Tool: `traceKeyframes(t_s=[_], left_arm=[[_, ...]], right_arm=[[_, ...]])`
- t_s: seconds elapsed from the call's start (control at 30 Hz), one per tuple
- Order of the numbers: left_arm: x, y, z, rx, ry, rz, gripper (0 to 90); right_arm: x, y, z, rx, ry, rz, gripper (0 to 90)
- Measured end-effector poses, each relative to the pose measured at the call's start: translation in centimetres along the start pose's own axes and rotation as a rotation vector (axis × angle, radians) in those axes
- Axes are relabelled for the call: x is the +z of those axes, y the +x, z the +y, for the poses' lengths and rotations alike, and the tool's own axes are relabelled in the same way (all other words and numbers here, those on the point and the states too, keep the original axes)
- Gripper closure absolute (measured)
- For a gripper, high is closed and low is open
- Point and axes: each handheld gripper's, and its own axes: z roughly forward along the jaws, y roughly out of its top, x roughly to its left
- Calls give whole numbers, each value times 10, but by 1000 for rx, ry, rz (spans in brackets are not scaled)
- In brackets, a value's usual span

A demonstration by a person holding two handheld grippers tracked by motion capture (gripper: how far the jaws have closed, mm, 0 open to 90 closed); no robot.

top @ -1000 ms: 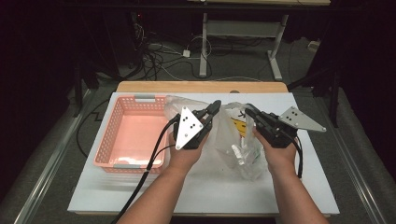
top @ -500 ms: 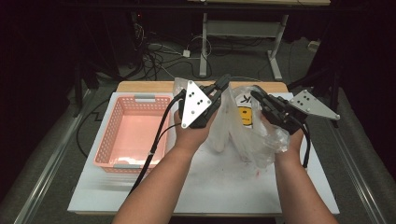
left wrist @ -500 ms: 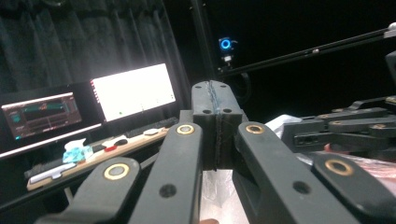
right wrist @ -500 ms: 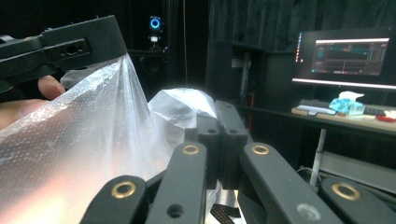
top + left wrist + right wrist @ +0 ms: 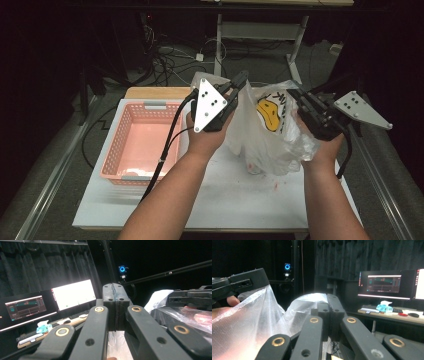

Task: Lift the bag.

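The white rectangular table [image 5: 235,200] carries a pink plastic lattice basket [image 5: 140,142] at its left side, which looks empty. Over the middle of the table hangs a thin clear plastic bag printed with a yellow duck face [image 5: 267,130]. A second ago this bag lay slumped on the tabletop with its contents resting there; now it hangs clear of the surface, stretched between the two tools, so the lift is under way and the load rides on the film alone.

The left gripper [image 5: 235,87] has its black jaws pressed together on the bag's upper left edge, film pinched in the seam. The right gripper [image 5: 300,97] is likewise clamped on the right edge, plastic bunched around its tips. Both have risen with the hands. Small items show dimly through the lower film, too blurred to name. Judging by the layout, the basket is the likely destination.
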Motion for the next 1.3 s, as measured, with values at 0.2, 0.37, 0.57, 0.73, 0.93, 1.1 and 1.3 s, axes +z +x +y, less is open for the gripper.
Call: traceKeyframes(t_s=[0.2, 0.37, 0.57, 0.73, 0.93, 1.1, 1.3], left_arm=[[10, 4, -10, -10, 46, 10, 883], [15, 11, -36, -67, 139, 6, 881], [2, 18, -54, -91, 212, 10, 863], [-17, 23, -57, -145, 263, 23, 638], [-55, 28, -62, -178, 303, 28, 477], [-86, 30, -71, -238, 350, 17, 406], [-111, 11, -92, -284, 435, -39, 311]], right_arm=[[8, -1, -2, -14, 31, -8, 900], [19, -10, -23, 1, 98, -36, 900], [22, -20, -43, 12, 162, -72, 900], [23, -21, -50, 6, 199, -70, 900], [21, -23, -57, -1, 229, -72, 900], [20, -24, -62, 0, 239, -74, 900], [17, -24, -65, 1, 249, -73, 900]])
